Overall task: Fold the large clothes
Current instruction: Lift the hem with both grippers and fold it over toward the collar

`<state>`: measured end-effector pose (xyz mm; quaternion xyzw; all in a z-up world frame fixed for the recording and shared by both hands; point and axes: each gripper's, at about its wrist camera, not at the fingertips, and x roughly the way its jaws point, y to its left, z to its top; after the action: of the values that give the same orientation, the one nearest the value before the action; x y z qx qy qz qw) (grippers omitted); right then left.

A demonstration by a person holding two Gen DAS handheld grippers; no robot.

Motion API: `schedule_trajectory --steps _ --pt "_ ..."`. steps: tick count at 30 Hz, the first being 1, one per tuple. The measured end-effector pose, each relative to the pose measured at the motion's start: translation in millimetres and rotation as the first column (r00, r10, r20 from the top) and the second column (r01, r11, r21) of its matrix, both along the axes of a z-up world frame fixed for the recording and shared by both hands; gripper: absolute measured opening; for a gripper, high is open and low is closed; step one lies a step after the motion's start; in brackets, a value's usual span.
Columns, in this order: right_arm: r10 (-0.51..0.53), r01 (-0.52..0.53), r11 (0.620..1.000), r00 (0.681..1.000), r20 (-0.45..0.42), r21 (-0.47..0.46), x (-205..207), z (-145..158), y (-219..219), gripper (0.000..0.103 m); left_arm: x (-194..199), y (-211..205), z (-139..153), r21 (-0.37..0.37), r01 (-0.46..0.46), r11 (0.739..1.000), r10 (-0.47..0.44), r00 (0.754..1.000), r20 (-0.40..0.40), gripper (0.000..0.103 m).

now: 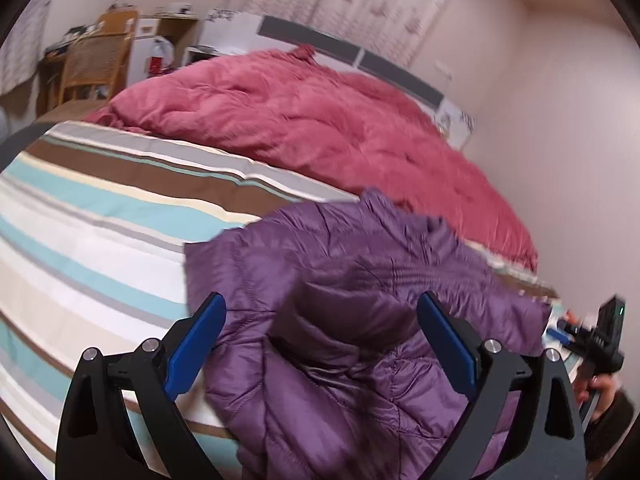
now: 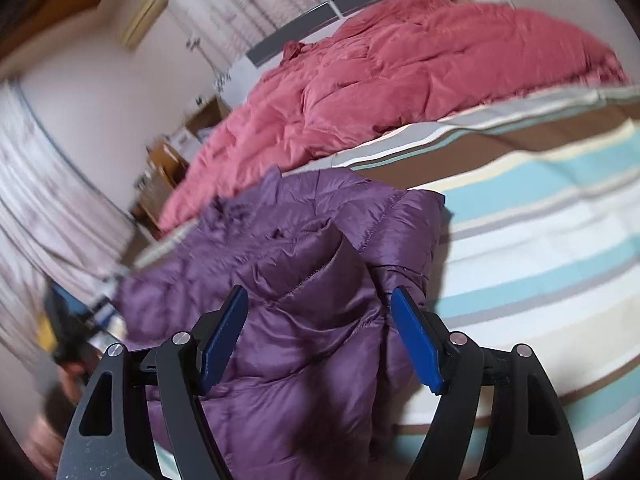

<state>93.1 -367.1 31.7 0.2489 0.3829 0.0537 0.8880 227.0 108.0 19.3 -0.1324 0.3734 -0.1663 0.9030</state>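
A purple quilted puffer jacket (image 1: 360,280) lies crumpled and partly folded over itself on the striped bed sheet (image 1: 100,240), near the bed's edge. My left gripper (image 1: 322,300) hovers over the jacket's near part with its blue pads wide apart and no fabric pinched. In the right wrist view the same jacket (image 2: 304,264) fills the middle. My right gripper (image 2: 319,292) stands open above it, its pads clear of the cloth. The right gripper (image 1: 600,340) also shows at the far right of the left wrist view, with a hand on it.
A rumpled pink quilt (image 1: 320,120) covers the far half of the bed, below a grey and white headboard (image 1: 360,52). A wicker chair (image 1: 92,64) and a desk stand beyond the bed's far left corner. A pale wall (image 1: 560,140) runs along the right side, and curtains (image 2: 36,208) hang there.
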Motion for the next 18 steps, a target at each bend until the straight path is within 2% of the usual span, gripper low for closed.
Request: schedule_trajectory --steps 3,4,5,6,7,8,9,10,11,12,14,18 --pt "0.025 -0.024 0.995 1.000 0.005 -0.099 13.2 0.2 12.3 0.072 9.5 -15.3 -4.7 0.062 0.035 0.998 -0.033 0.999 -0.026 0.092" --pt "0.030 -0.029 0.992 1.000 0.007 -0.125 18.3 -0.6 17.6 0.070 12.5 -19.2 -7.1 0.072 0.052 0.996 -0.050 0.998 -0.038 0.082" --pt "0.039 -0.038 0.986 0.999 0.007 -0.161 24.4 -1.7 22.0 0.060 17.6 -24.1 -11.0 0.083 0.072 0.994 -0.067 0.996 -0.057 0.071" --pt "0.047 -0.046 0.984 0.999 0.001 -0.174 29.7 -4.5 24.6 0.050 19.4 -26.7 -13.7 0.080 0.084 0.993 -0.079 0.994 -0.070 0.065" --pt "0.057 -0.059 0.981 0.998 -0.013 -0.187 34.5 -7.7 27.1 0.044 18.9 -28.2 -15.4 0.071 0.095 0.993 -0.090 0.993 -0.076 0.049" --pt "0.066 -0.070 0.977 0.997 -0.026 -0.201 37.2 -10.9 29.2 0.033 19.4 -29.8 -17.1 0.070 0.104 0.992 -0.098 0.992 -0.084 0.033" --pt "0.075 -0.079 0.974 0.997 -0.031 -0.214 36.9 -12.3 30.6 0.025 17.4 -30.5 -17.2 0.074 0.099 0.992 -0.093 0.992 -0.086 0.028" --pt "0.078 -0.082 0.973 0.997 -0.030 -0.218 35.3 -11.8 32.2 0.022 14.4 -29.0 -15.6 0.062 0.097 0.993 -0.092 0.992 -0.082 0.019" --pt "0.077 -0.081 0.974 0.997 -0.023 -0.213 31.1 -8.4 30.8 0.015 10.3 -27.3 -12.1 0.059 0.095 0.994 -0.090 0.993 -0.076 0.015" --pt "0.068 -0.070 0.977 0.998 -0.017 -0.203 27.4 -4.6 29.0 0.013 7.7 -26.3 -8.1 0.069 0.087 0.994 -0.082 0.994 -0.066 0.014" --pt "0.038 -0.037 0.982 0.999 0.001 -0.187 22.3 7.7 24.1 0.013 1.2 -21.5 7.4 0.075 0.077 0.994 -0.075 0.997 -0.033 0.013" --pt "0.016 -0.005 0.980 0.999 0.052 -0.197 23.3 41.3 22.0 0.011 1.5 -17.1 40.3 0.040 0.058 0.998 -0.059 0.998 0.019 0.013"
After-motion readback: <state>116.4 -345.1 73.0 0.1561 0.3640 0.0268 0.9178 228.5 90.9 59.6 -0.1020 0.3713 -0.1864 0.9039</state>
